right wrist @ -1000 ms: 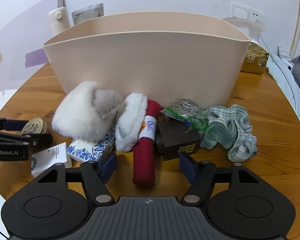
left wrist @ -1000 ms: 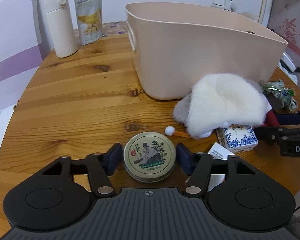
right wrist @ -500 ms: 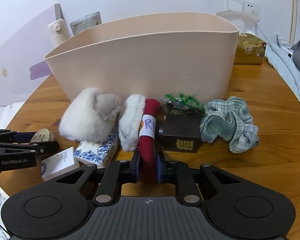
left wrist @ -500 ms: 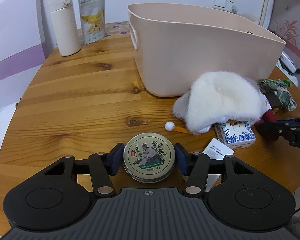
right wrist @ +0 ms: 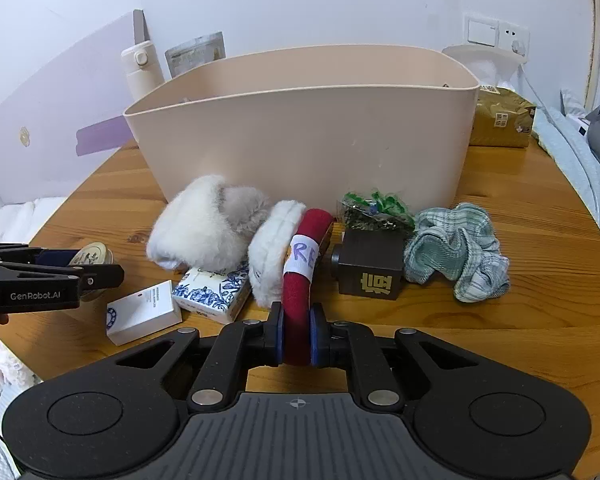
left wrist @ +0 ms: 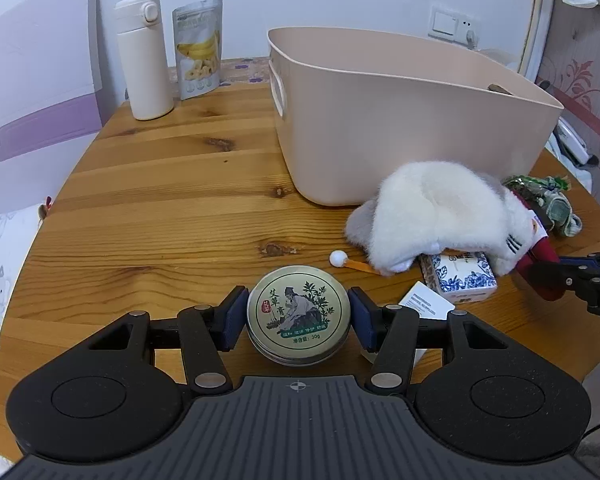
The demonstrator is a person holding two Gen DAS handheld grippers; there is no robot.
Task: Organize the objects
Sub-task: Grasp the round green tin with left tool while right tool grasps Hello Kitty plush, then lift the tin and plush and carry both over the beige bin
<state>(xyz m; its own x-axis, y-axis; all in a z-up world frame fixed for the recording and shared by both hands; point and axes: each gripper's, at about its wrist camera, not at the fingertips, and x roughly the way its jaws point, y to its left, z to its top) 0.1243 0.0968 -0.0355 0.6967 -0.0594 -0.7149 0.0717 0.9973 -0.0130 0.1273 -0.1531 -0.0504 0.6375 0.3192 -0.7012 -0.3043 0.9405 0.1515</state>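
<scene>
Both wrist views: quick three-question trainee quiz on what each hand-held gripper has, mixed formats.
1. True or false: the right hand-held gripper is shut on the red cloth roll.
2. The round tin sits between the pads of the left hand-held gripper. Is it resting on: A) the beige bin, B) the wooden table, C) the blue-patterned box?
3. Fill in: the dark cube lies between the red cloth roll and the ____ checked cloth.

Key: 1 true; 2 B; 3 green.
</scene>
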